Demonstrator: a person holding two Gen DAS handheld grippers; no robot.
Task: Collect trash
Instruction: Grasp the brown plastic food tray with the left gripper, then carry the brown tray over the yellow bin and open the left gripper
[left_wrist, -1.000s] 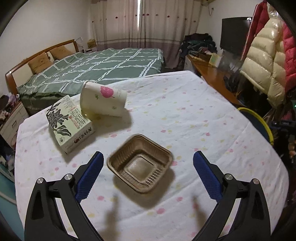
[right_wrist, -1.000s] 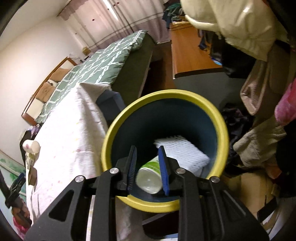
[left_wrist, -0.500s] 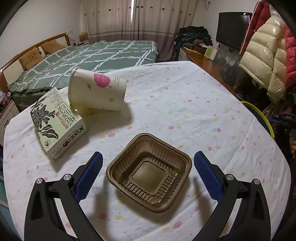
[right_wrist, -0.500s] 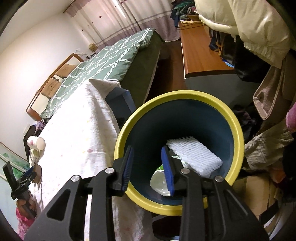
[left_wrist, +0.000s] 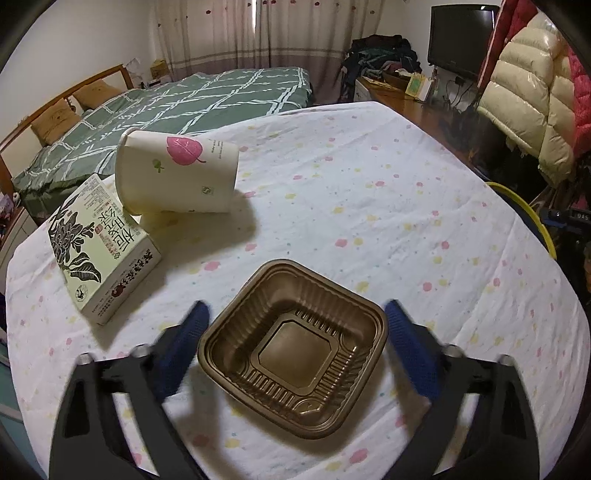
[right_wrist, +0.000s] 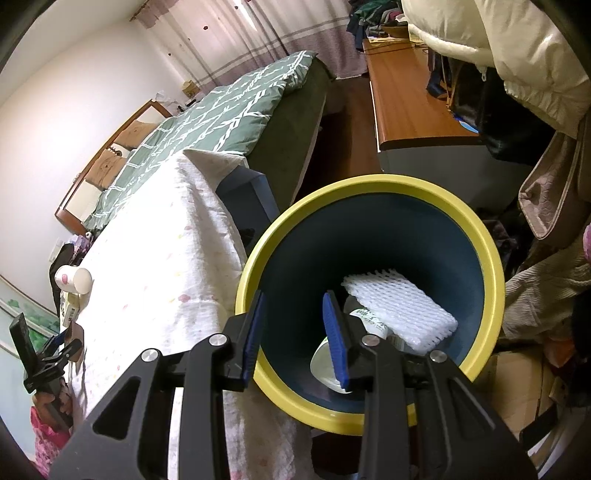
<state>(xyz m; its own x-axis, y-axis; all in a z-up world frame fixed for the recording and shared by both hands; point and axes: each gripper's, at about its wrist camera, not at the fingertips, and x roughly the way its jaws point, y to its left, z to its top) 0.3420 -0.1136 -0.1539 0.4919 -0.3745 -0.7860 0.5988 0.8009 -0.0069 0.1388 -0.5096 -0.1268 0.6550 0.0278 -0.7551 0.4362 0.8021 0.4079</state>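
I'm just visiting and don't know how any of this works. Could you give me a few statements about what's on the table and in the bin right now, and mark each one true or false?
1. The brown tray lies between the open fingers of the left gripper. True.
2. The paper cup stands upright. False: it lies on its side, next to the carton.
3. The right gripper is clamped on a bottle. False: it is open and holds nothing, above the bin.
4. A white foam net lies inside the bin. True.
5. The bin is red. False: it has a yellow rim and a dark blue inside.
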